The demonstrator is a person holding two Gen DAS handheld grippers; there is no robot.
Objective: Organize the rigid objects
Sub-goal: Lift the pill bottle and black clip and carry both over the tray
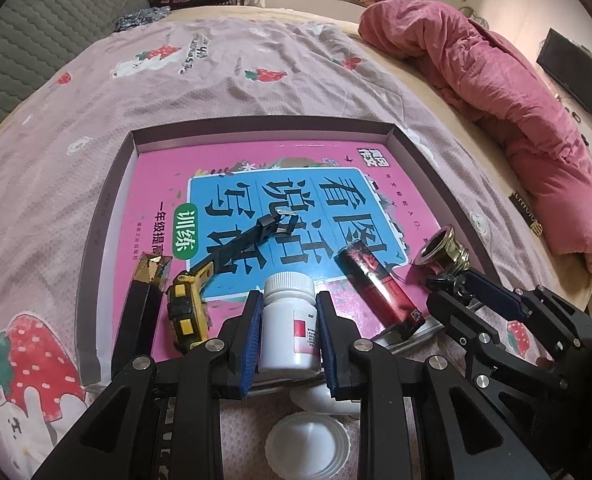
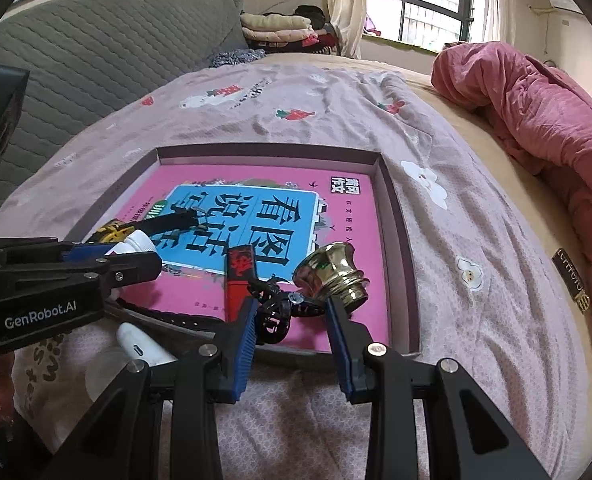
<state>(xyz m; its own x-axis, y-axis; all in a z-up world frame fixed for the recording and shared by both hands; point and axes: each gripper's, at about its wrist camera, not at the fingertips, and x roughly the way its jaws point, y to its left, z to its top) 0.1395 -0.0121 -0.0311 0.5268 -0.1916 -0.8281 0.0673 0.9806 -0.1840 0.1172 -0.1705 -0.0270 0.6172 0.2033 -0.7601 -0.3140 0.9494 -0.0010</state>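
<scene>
A shallow box [image 1: 108, 216] lies on the bed with a pink book [image 1: 168, 184] inside. On the book lie a yellow toy excavator [image 1: 188, 308], a black and gold stick box [image 1: 144, 308], a red and black tube [image 1: 379, 288] and a brass knob [image 1: 441, 248]. My left gripper [image 1: 288, 298] is shut on an upright white pill bottle [image 1: 288, 320] at the box's near edge. In the right wrist view my right gripper [image 2: 291, 302] is shut on a black claw clip [image 2: 274, 312], just in front of the brass knob [image 2: 331, 272] and beside the red tube [image 2: 238, 280].
A white round lid [image 1: 307, 440] and a white oblong gadget [image 2: 144, 344] rest on patterned pink cloth under the grippers. A rolled pink quilt [image 1: 515, 80] lies along the right side of the bed. A grey padded headboard [image 2: 96, 52] stands at the left.
</scene>
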